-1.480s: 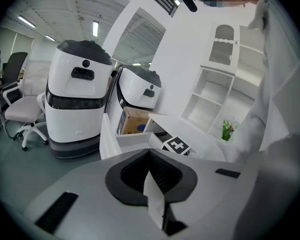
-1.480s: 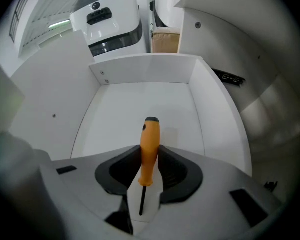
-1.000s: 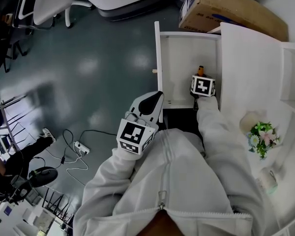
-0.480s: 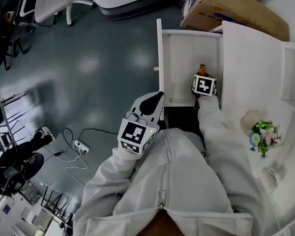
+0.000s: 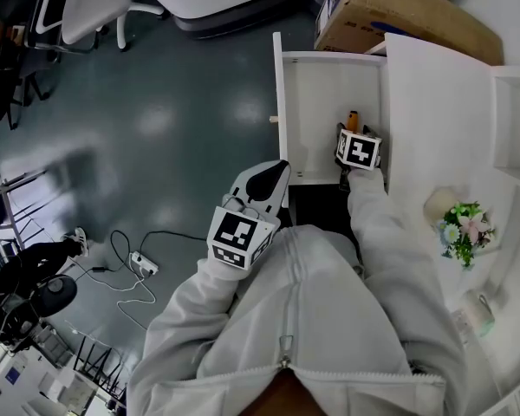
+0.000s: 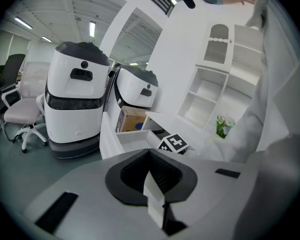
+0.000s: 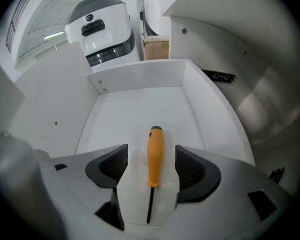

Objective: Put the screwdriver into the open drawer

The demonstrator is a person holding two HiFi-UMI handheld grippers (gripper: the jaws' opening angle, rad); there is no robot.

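An orange-handled screwdriver (image 7: 155, 156) lies flat on the floor of the open white drawer (image 7: 140, 106), its black shaft pointing back toward me. My right gripper (image 7: 151, 155) hangs over it pointing steeply down. Its jaws are opening and stand wide on either side of the handle, with neither pad touching it. In the head view the orange handle's tip (image 5: 353, 118) pokes out beyond the right gripper (image 5: 354, 141) inside the drawer (image 5: 316, 102). My left gripper (image 5: 260, 185) is shut and holds nothing, just outside the drawer's front corner; its dark pads (image 6: 162, 171) meet.
A cardboard box (image 5: 399, 11) sits behind the drawer. The white desktop (image 5: 433, 120) to the right carries a small flower pot (image 5: 459, 224) and a cup (image 5: 478, 312). White machines (image 6: 75, 99), an office chair (image 5: 87, 7) and floor cables (image 5: 139, 263) lie to the left.
The right gripper has tipped slightly over the drawer, staying in the same spot. The left gripper has not moved.
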